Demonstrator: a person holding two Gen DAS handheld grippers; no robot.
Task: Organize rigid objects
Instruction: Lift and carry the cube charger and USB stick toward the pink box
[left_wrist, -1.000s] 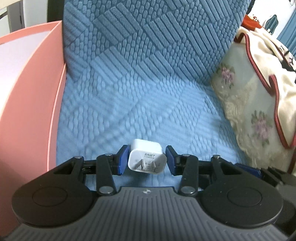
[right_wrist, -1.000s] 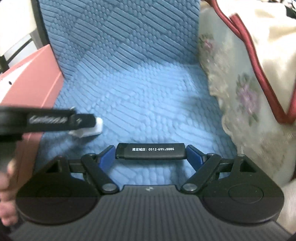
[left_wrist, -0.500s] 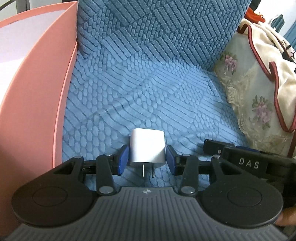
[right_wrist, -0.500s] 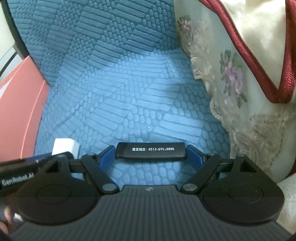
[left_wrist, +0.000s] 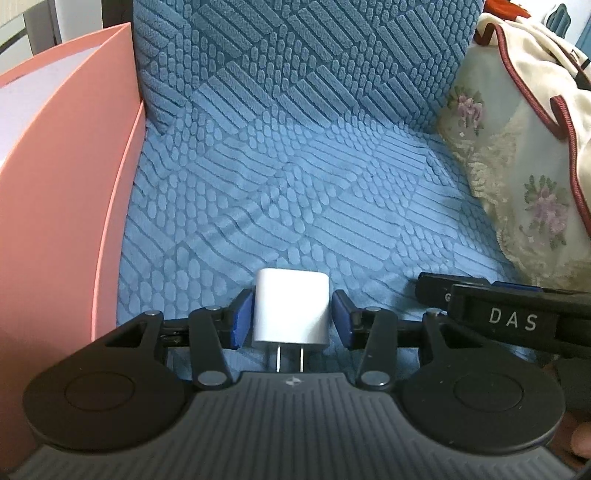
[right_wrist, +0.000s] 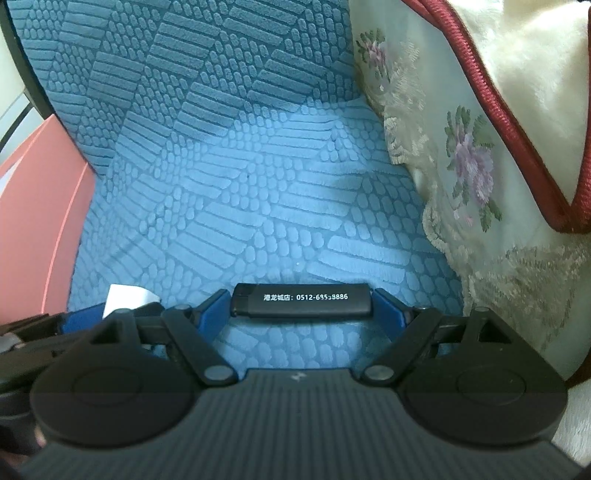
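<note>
A white plug charger (left_wrist: 291, 310) lies on the blue textured sofa seat (left_wrist: 295, 206), prongs toward the camera, between the blue pads of my left gripper (left_wrist: 291, 322). Small gaps show on both sides of it, so the jaws are open. My right gripper (right_wrist: 301, 308) is shut on a black lighter (right_wrist: 301, 300) with white printed text, held crosswise just above the seat. The charger's corner also shows in the right wrist view (right_wrist: 125, 297). The right gripper's body, with the letters DAS, shows at the right in the left wrist view (left_wrist: 509, 319).
A pink box (left_wrist: 62, 192) stands against the seat's left side. A cream floral cushion with lace and red piping (right_wrist: 480, 166) lies on the right. The blue backrest (left_wrist: 295, 55) rises behind.
The charger turned from prong face up and gripped to lying flat, and the left jaws have opened off it. The right gripper with the lighter moved in beside the left.
</note>
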